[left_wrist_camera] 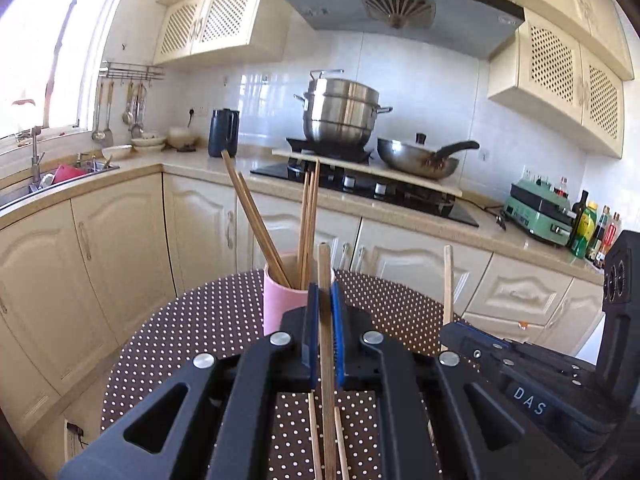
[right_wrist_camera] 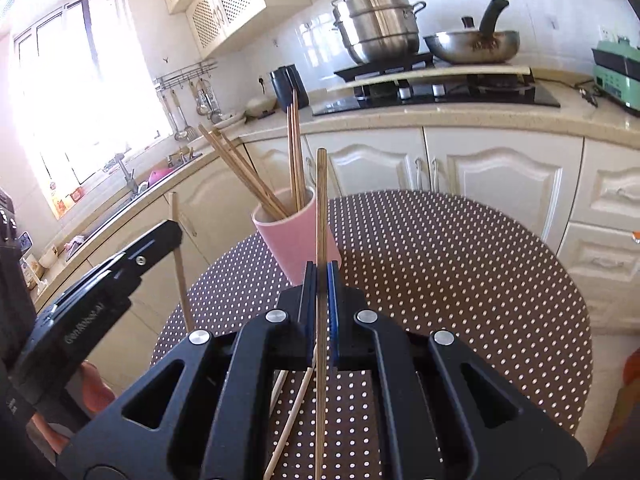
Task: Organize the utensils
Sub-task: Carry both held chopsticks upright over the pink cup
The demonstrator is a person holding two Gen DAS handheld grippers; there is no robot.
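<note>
Surface: round table under a brown cloth with white dots, set before cream base cabinets. Room: kitchen; beige worktop carries a black hob with a steel stacked pot and a wok; sink beneath a bright window at left; range hood overhead.

Pink cup stands upright on the table, holding several wooden chopsticks that lean outward.

Left gripper: jaws clenched on one upright chopstick, directly in front of the cup.

Right gripper: jaws clenched on a second chopstick, just before the cup's right side.

Loose chopsticks lie on the cloth below both grippers
</note>
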